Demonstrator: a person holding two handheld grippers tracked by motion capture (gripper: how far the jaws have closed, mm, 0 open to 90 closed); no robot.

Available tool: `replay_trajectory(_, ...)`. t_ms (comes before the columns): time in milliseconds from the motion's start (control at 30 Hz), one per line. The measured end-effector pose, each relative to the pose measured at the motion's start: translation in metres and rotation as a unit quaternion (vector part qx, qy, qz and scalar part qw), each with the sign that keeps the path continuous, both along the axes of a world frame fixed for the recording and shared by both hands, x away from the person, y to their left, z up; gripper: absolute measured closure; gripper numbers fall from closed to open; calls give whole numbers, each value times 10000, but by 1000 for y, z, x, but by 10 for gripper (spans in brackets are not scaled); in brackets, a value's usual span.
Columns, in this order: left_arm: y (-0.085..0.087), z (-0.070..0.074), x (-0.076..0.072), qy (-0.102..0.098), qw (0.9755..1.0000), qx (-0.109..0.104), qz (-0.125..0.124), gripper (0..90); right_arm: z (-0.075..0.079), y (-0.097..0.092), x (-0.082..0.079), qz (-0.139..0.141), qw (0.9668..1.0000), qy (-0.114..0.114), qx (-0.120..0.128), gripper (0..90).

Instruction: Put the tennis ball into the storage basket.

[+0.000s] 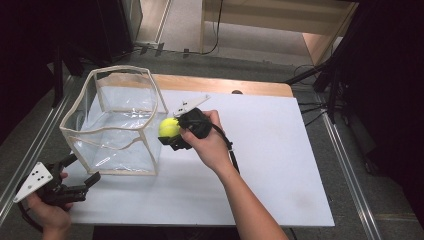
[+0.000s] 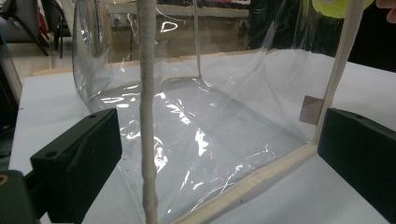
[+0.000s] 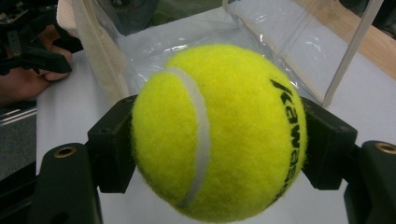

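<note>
While the right tool (image 1: 172,136) clamps the tennis ball (image 1: 169,127), the clear bag (image 1: 112,125) stands at its nine o'clock; the left tool (image 1: 82,176) gapes apart.

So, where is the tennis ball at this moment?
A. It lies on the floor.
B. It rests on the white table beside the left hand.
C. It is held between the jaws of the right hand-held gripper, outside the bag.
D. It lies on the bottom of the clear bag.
C: the right hand-held gripper clamps the tennis ball with a jaw on each side, next to the clear bag and not inside it.
</note>
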State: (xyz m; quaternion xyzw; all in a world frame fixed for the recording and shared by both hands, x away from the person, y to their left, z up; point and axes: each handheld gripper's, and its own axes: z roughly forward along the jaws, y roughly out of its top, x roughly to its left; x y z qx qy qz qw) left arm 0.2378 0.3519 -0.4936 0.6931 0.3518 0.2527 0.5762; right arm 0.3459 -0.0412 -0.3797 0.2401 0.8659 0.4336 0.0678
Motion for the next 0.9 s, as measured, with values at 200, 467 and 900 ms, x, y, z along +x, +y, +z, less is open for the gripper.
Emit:
replay_trajectory(200,0,0,0,-1,10000,1,-1,1,7,1,1,13,10000,-50,20,239)
replay_trajectory(467,0,0,0,-2,10000,-4,0,1,16,1,2,-19,10000,-68,69,239)
replay_trajectory(900,0,0,0,-6,10000,2,-3,1,28,0,4,-22,9999,-132,104,239)
